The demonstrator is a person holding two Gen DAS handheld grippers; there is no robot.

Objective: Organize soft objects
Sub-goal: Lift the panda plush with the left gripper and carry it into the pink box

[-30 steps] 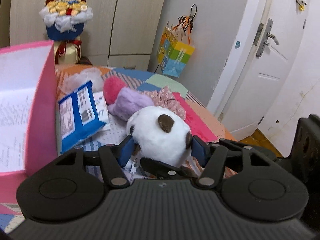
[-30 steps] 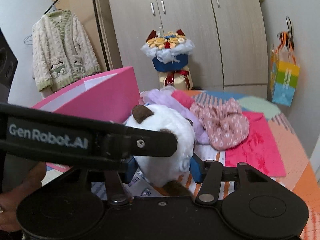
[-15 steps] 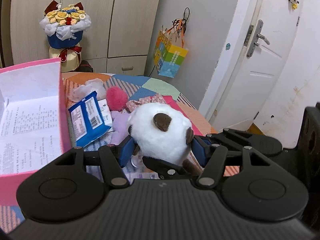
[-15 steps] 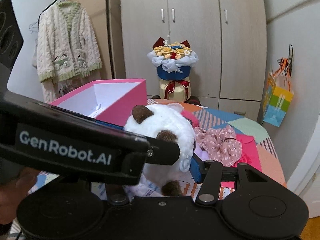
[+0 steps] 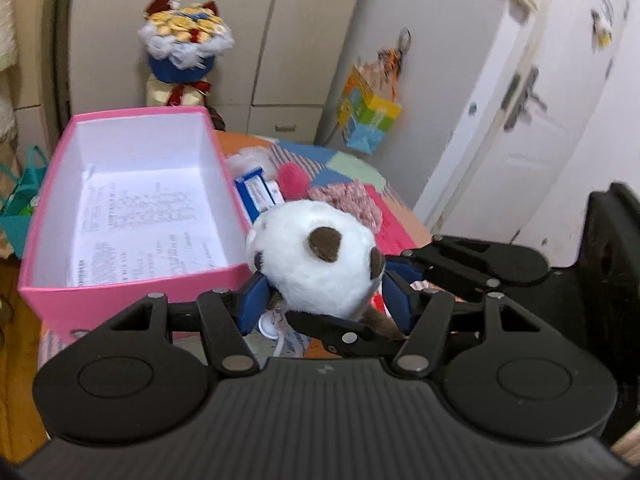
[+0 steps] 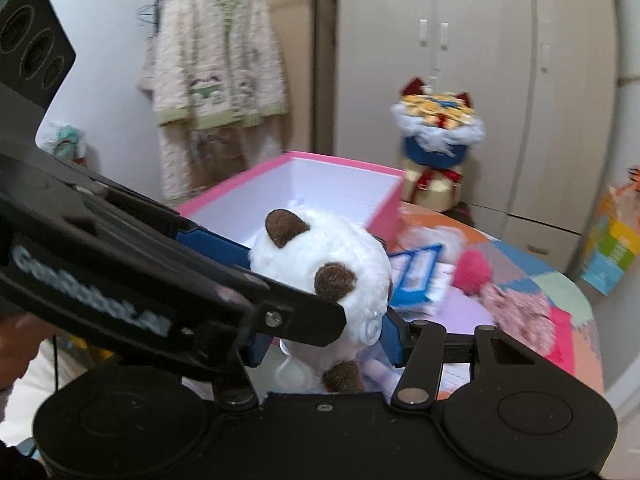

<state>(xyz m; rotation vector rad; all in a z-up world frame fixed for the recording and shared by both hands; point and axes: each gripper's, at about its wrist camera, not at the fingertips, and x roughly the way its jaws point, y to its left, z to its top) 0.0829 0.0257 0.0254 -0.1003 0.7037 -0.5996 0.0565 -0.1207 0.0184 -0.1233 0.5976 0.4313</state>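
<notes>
A white plush panda (image 5: 316,264) with brown ears is held in the air between both grippers. My left gripper (image 5: 320,300) is shut on it from one side, and my right gripper (image 6: 324,320) is shut on it from the other; the panda also shows in the right wrist view (image 6: 324,264). It hangs just beside the near right corner of an open pink box (image 5: 100,296) with a white inside and a printed sheet on its floor. The box also shows in the right wrist view (image 6: 344,164), behind the panda.
On the patchwork table (image 5: 352,168) lie a blue packet (image 5: 256,192), a pink and purple plush (image 6: 472,272) and a pink dotted cloth (image 6: 516,312). A flower bouquet (image 5: 184,40) stands behind. A colourful bag (image 5: 368,116) hangs on the cabinet.
Both grippers have lifted the panda higher above the table and carried it left toward the pink box, whose inside is now in view from above.
</notes>
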